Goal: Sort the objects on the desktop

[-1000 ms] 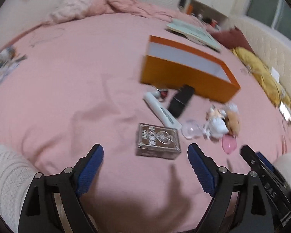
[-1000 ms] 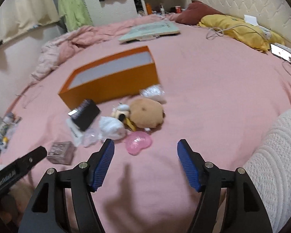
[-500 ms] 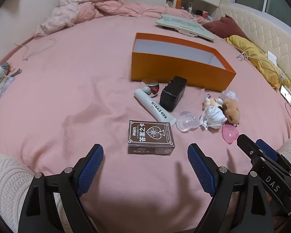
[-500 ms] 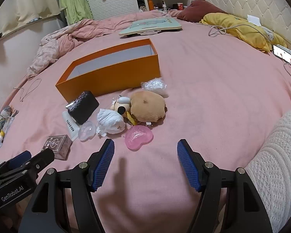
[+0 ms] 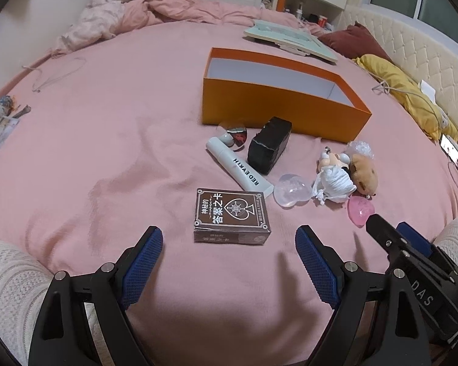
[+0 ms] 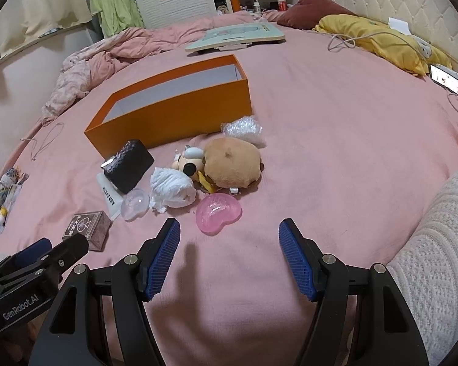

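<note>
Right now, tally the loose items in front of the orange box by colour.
Pink: 1, heart dish
Clear: 2, heart dish, bubble wrap
White: 2, tube, cloth bundle
Black: 1, pouch
Brown: 2, card box, plush
Total: 8

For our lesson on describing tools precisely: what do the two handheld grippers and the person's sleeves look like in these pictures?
Both the left gripper and the right gripper have black angular frames with silver screws and ribbed blue pads. White lettering marks their sides: "GenRobot.AI" on the left, "DAS" on the right. The person wears cream cable-knit sleeves.
</note>
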A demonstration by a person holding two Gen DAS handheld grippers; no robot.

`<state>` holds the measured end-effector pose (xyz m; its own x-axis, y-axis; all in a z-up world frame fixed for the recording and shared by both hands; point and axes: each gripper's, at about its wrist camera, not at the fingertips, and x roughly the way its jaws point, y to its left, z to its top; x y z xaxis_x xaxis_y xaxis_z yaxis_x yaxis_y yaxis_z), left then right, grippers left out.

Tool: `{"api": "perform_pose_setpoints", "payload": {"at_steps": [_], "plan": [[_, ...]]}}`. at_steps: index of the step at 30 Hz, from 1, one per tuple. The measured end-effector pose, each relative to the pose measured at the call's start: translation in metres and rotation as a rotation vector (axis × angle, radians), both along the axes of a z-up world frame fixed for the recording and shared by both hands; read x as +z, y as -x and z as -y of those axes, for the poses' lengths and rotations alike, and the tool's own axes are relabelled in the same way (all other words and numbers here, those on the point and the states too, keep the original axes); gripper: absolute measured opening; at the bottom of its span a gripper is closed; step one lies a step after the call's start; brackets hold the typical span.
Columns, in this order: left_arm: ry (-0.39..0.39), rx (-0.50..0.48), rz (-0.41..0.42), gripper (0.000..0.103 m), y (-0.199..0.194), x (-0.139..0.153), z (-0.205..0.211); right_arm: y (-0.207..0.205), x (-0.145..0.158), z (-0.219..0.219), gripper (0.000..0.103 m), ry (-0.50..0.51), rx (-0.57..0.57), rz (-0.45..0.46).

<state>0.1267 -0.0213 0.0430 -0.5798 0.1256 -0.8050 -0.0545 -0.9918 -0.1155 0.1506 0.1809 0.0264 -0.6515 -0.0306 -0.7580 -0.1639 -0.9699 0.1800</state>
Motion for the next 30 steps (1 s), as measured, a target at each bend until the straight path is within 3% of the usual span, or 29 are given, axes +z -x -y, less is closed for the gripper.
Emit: {"api": "perform_pose_setpoints", "payload": {"at_steps": [9,30], "plan": [[-0.03,0.028,0.003,0.088,0.002,-0.001,0.004,0.001,-0.002,0.012,0.068,-0.035,0.037,-0.008],[-0.064,0.054,0.017,0.088,0.006,-0.006,0.007,0.003,-0.004,0.0,0.068,-0.002,-0.029,-0.002]]}}
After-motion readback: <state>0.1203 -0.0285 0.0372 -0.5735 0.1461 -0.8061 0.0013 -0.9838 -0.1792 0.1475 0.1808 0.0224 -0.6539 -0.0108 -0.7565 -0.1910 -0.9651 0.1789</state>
